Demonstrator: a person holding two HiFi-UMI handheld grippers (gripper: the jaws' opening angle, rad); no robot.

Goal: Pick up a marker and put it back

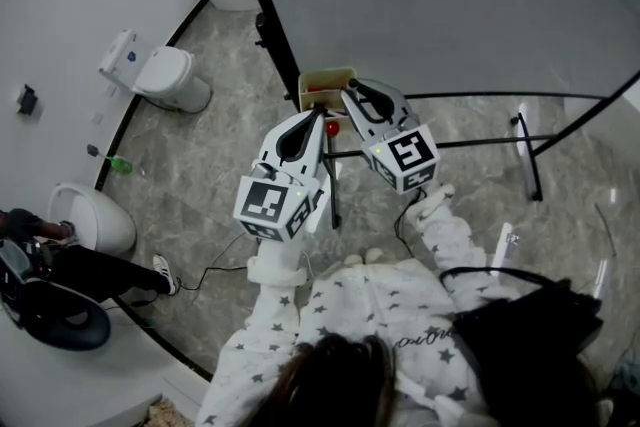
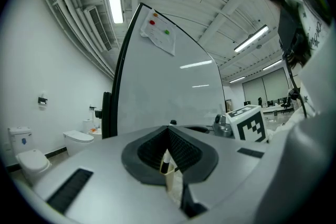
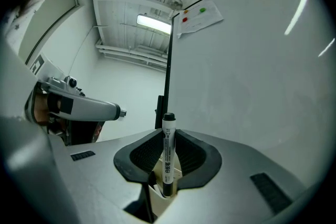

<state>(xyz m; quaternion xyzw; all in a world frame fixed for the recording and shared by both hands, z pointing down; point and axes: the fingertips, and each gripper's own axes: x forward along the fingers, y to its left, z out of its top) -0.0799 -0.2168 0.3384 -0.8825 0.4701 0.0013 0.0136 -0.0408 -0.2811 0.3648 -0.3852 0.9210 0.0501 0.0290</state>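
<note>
My right gripper [image 3: 167,139] is shut on a white marker [image 3: 168,157] with a black cap, which stands upright between the pads and rises just above the fingertips. In the head view this gripper [image 1: 347,93] points at a beige tray [image 1: 325,76] on the whiteboard's lower edge. To its left, my left gripper [image 1: 320,120] is level and aimed the same way. A small red thing [image 1: 331,127] shows beside its tip. In its own view the left gripper [image 2: 169,136] has its jaws together, with only a thin dark-tipped sliver at the pads.
The whiteboard [image 1: 450,5] fills the far side, and its black stand legs [image 1: 530,155] cross the marble floor. A toilet [image 1: 165,75], a white basin [image 1: 95,215] and a green bottle [image 1: 120,165] line the left wall. A seated person's leg [image 1: 100,270] is at lower left.
</note>
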